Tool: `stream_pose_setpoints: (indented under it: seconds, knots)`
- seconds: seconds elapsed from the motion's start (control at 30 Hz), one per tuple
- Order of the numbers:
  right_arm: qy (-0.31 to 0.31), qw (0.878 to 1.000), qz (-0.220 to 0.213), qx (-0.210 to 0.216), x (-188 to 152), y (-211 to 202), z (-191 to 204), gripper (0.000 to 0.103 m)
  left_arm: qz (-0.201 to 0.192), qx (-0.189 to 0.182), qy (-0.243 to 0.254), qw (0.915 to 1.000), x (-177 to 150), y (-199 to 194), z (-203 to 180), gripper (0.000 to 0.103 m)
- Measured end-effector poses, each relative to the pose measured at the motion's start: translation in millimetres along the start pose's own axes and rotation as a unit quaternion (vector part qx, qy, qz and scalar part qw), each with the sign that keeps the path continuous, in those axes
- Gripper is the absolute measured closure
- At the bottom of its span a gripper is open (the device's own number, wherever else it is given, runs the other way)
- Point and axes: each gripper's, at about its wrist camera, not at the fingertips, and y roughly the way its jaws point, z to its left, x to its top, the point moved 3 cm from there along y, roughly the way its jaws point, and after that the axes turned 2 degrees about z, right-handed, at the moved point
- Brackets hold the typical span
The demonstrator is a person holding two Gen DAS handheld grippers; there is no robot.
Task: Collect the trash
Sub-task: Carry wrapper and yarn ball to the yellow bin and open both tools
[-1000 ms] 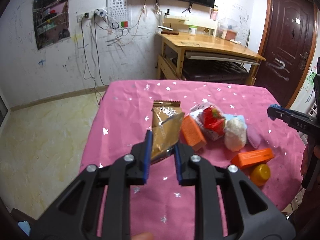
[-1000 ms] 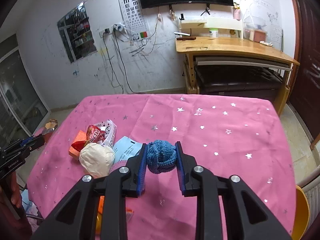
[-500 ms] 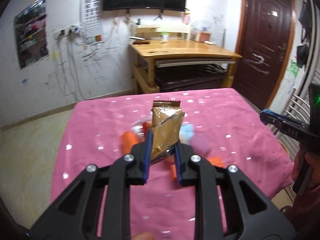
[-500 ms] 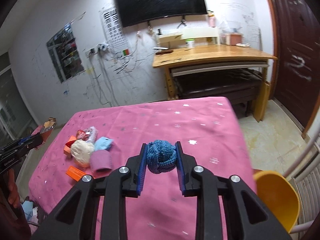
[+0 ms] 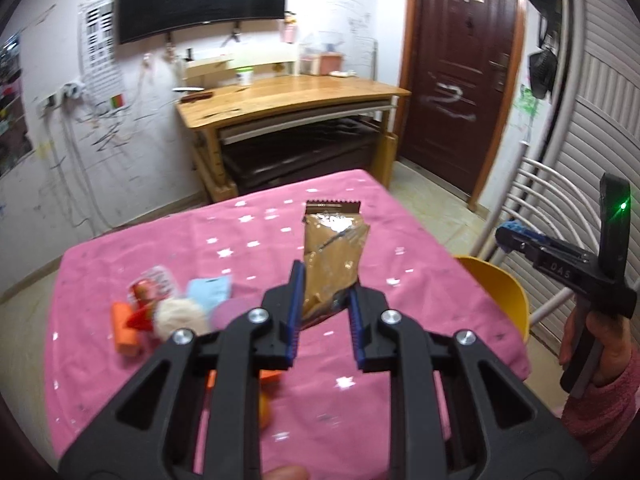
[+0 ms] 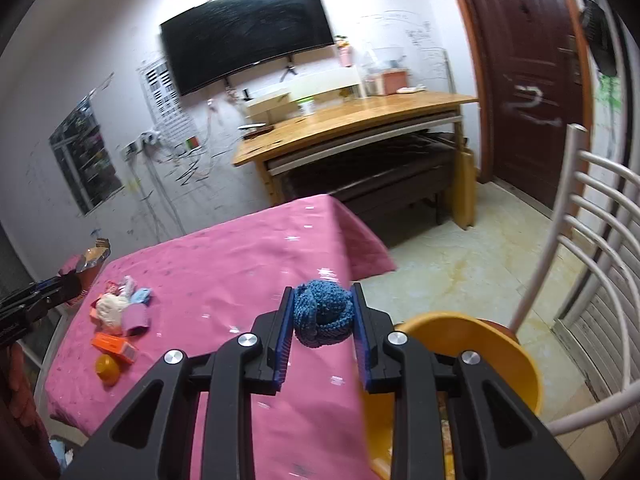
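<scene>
My left gripper is shut on a brown snack wrapper, which sticks up above the pink starred tablecloth. My right gripper is shut on a blue knitted ball, held over the table's right edge beside an orange bin. That bin also shows in the left wrist view past the table's right edge. A pile of trash stays on the cloth: a red-and-white wrapper, a cream ball, a light blue paper, an orange box and an orange cap.
A white slatted chair stands at the right behind the bin. A wooden desk lines the far wall under a dark screen. A brown door is at the right. A hand in a pink sleeve holds the right gripper.
Both grippers have swung to the right across the table, each keeping its load. The trash pile has slid to the left of both views, and the orange bin and chair have come into view.
</scene>
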Motion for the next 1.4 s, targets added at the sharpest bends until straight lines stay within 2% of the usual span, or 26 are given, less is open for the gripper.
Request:
stream_pose_setpoints:
  seconds: [0.23, 0.43, 0.7, 1.0, 1.1, 1.17, 1.23, 1.33, 1.4]
  knots:
    - [0.045, 0.999, -0.004, -0.032, -16.8, -8.8, -55.1, 0.082, 0.012, -0.035, 0.041, 0.9985, 11.9, 22.3, -59.9, 0.084]
    - [0.065, 0.996, 0.005, -0.057, -30.8, -5.1, -89.6, 0.082, 0.031, -0.066, 0.088, 0.9935, 16.4, 45.6, -120.5, 0.084]
    - [0.092, 0.994, 0.026, -0.057, -47.8, 9.6, -120.2, 0.082, 0.062, -0.086, 0.133, 0.9854, 11.8, 76.2, -184.3, 0.084]
    - [0.113, 0.991, 0.045, -0.051, -57.7, 18.2, -138.4, 0.079, 0.085, -0.094, 0.155, 0.9797, 5.6, 100.3, -219.3, 0.084]
    - [0.117, 0.991, 0.050, -0.051, -59.8, 20.4, -140.1, 0.076, 0.090, -0.095, 0.158, 0.9788, 5.3, 107.0, -223.8, 0.077]
    - [0.115, 0.991, 0.054, -0.051, -61.0, 21.4, -138.7, 0.070, 0.093, -0.092, 0.155, 0.9792, 4.7, 110.5, -225.3, 0.066]
    - [0.113, 0.991, 0.055, -0.050, -61.5, 22.6, -136.6, 0.062, 0.097, -0.094, 0.152, 0.9791, 4.8, 113.2, -225.6, 0.060]
    - [0.112, 0.991, 0.054, -0.050, -61.8, 22.4, -135.2, 0.054, 0.099, -0.097, 0.149, 0.9790, 4.3, 114.3, -225.3, 0.060]
    - [0.115, 0.991, 0.053, -0.051, -61.9, 22.3, -137.0, 0.052, 0.101, -0.098, 0.144, 0.9794, 4.4, 114.9, -225.2, 0.060]
